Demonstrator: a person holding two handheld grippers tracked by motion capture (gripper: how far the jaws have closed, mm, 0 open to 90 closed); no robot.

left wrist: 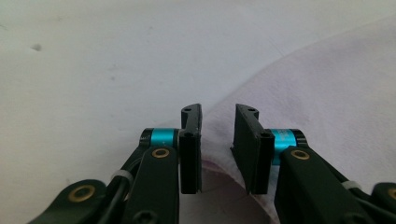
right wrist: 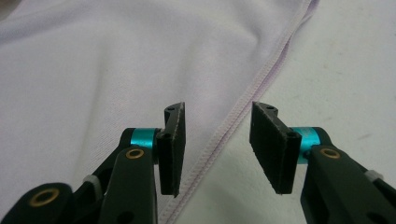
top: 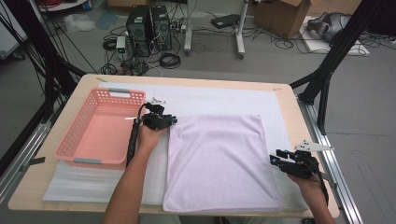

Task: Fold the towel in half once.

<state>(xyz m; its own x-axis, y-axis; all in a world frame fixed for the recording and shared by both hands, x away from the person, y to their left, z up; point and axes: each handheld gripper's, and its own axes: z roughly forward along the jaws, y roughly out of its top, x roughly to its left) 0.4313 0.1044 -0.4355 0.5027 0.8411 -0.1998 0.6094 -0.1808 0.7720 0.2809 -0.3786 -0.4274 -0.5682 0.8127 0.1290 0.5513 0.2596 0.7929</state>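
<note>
Evidently soft, light, limp towel [top: 217, 161]: left gripper [left wrist: 217, 140] jaws straddle 10-o'clock corner, unpinched; right gripper [right wrist: 217, 144] spread over 3-o'clock hem.

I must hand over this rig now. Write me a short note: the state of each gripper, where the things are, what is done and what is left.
Left gripper: open, jaws either side of the towel's far left corner, not yet pinching it.
Right gripper: open, jaws astride the towel's stitched right edge, nothing held.
Towel: spread flat on the white mat.
Pink basket: left of the towel, nothing in it.
Done: both grippers placed at the towel.
Left: probably close both on the cloth, then fold or lift it.
</note>
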